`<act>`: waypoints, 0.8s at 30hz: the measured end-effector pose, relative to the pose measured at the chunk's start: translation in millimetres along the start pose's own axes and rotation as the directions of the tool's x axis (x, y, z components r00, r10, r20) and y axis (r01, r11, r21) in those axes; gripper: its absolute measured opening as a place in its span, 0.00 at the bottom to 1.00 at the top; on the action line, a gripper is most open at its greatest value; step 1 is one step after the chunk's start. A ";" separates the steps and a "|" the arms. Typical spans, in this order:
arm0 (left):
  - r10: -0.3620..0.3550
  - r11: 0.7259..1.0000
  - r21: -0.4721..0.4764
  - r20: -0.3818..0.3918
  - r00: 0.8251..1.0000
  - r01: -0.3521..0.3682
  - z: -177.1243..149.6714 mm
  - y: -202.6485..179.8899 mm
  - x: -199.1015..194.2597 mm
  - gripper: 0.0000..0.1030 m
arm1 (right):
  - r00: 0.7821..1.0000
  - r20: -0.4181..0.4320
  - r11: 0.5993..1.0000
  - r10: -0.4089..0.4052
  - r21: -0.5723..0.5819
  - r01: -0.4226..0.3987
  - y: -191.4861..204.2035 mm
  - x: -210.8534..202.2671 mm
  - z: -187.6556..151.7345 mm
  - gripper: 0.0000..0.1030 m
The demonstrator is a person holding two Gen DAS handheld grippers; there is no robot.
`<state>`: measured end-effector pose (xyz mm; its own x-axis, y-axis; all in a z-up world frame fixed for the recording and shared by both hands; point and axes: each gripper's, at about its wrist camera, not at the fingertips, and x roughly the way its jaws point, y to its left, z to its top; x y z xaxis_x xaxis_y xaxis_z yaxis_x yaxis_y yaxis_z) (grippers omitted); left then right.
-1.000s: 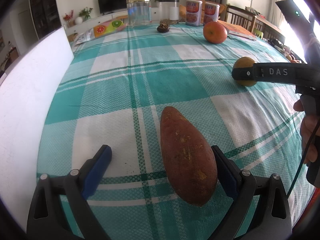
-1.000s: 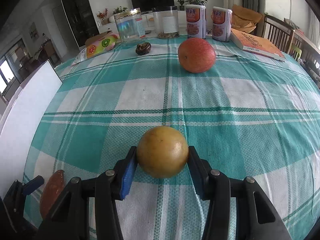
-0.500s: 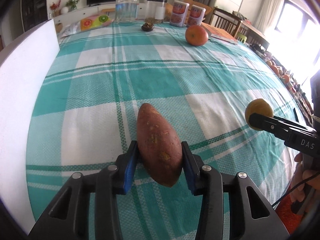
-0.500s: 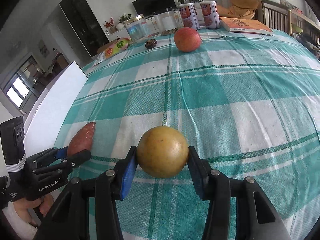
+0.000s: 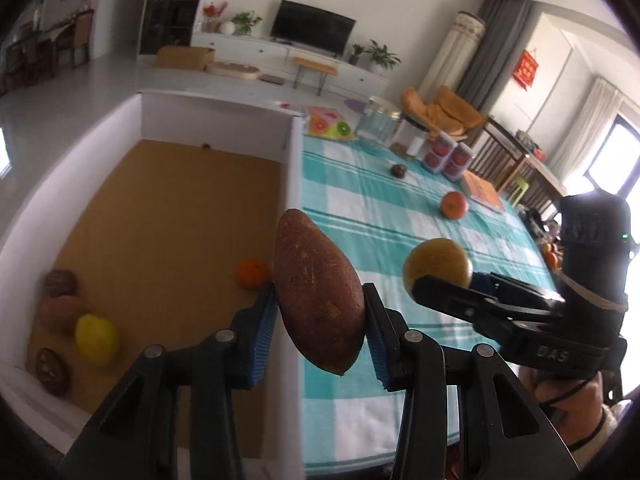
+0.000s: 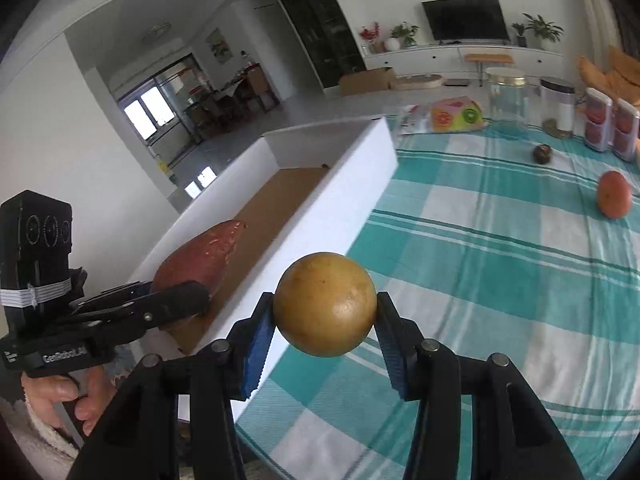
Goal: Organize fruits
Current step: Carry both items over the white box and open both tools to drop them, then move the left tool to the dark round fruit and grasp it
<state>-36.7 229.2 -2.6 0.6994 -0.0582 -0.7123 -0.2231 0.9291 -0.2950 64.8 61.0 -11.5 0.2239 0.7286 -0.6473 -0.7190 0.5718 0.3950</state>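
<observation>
Fingers clamp both loads: left gripper (image 5: 320,320) pinches the sweet potato (image 5: 318,292) over the box (image 5: 288,184) wall; right gripper (image 6: 324,320) carries the yellow fruit (image 6: 325,304), three o'clock. Releasing early risks a rim bounce.

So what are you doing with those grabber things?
A person is sorting fruit into a white box beside the table. The left gripper is clamped on a sweet potato, and the right gripper grips a yellow-brown round fruit. Both are lifted near the box, which already holds some fruit. An orange remains on the checked tablecloth.
</observation>
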 end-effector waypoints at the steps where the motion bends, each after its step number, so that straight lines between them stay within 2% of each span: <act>1: 0.057 0.998 -0.027 -0.020 0.998 -0.057 1.6 16.7 5.9 0.42 | 0.999 -0.023 0.999 0.030 -0.023 -0.030 15.7 13.0 6.6 0.48; 3: 0.119 0.988 -0.086 -0.071 0.990 -0.125 2.3 48.0 20.2 0.42 | 0.996 -0.076 0.995 0.055 -0.075 -0.061 44.8 38.5 15.7 0.48; 5: 0.170 0.976 -0.120 -0.114 0.979 -0.183 -0.3 69.5 33.1 0.42 | 0.990 -0.131 0.989 0.047 -0.132 -0.065 68.4 62.8 19.0 0.48; 8: 0.201 0.965 -0.137 -0.158 0.967 -0.223 -4.5 83.7 42.6 0.42 | 0.977 -0.211 0.987 0.013 -0.156 -0.047 84.6 92.4 18.4 0.48; 10: 0.237 0.958 -0.127 -0.149 0.960 -0.256 -4.3 84.8 40.7 0.44 | 0.964 -0.264 0.987 -0.027 -0.159 -0.016 86.1 106.5 17.8 0.49; 11: 0.259 0.954 -0.121 -0.134 0.957 -0.275 -2.8 84.0 38.3 0.46 | 0.964 -0.262 0.988 -0.040 -0.157 -0.001 85.5 107.9 19.3 0.49; 13: 0.285 0.946 -0.127 -0.102 0.953 -0.297 1.9 83.0 32.3 0.71 | 0.975 -0.221 0.991 -0.006 -0.133 -0.024 81.8 96.9 25.4 0.52; 14: 0.295 0.943 -0.137 -0.078 0.952 -0.304 4.8 82.3 28.0 0.75 | 0.981 -0.192 0.993 0.011 -0.116 -0.034 78.6 86.5 28.9 0.54; 16: 0.303 0.942 -0.143 -0.033 0.952 -0.304 9.3 78.0 17.8 0.77 | 0.993 -0.114 0.994 0.007 -0.105 -0.019 67.8 60.4 35.1 0.67; 17: 0.295 0.946 -0.136 -0.015 0.955 -0.295 11.3 72.3 14.9 0.77 | 0.998 -0.069 0.994 -0.012 -0.109 0.005 59.5 47.0 37.3 0.71; 19: 0.271 0.958 -0.104 0.014 0.963 -0.268 12.0 54.7 10.4 0.77 | 0.997 0.017 0.992 -0.076 -0.100 0.077 35.8 20.4 33.2 0.92; 21: 0.221 0.974 -0.050 0.032 0.975 -0.219 10.0 28.7 9.4 0.78 | 0.982 0.077 0.983 -0.171 -0.061 0.176 -3.7 1.1 17.1 0.99; 22: 0.190 0.982 -0.018 0.036 0.981 -0.189 7.5 12.5 10.3 0.79 | 0.967 0.090 0.969 -0.239 -0.042 0.244 -27.4 -4.8 4.5 0.99; 23: 0.154 0.988 0.018 0.034 0.987 -0.155 4.8 -4.4 12.3 0.80 | 0.942 0.083 0.944 -0.326 -0.022 0.328 -52.5 -7.9 -11.0 0.99; 24: 0.114 0.992 0.054 0.027 0.993 -0.115 2.8 -20.7 14.4 0.82 | 0.908 0.057 0.909 -0.415 -0.004 0.416 -78.8 -9.4 -27.5 0.99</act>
<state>-20.1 210.1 -5.0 0.6873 0.0575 -0.7241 -0.2653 0.9479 -0.1765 101.2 -1.2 -54.5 0.5392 0.4457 -0.7145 -0.5633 0.8216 0.0875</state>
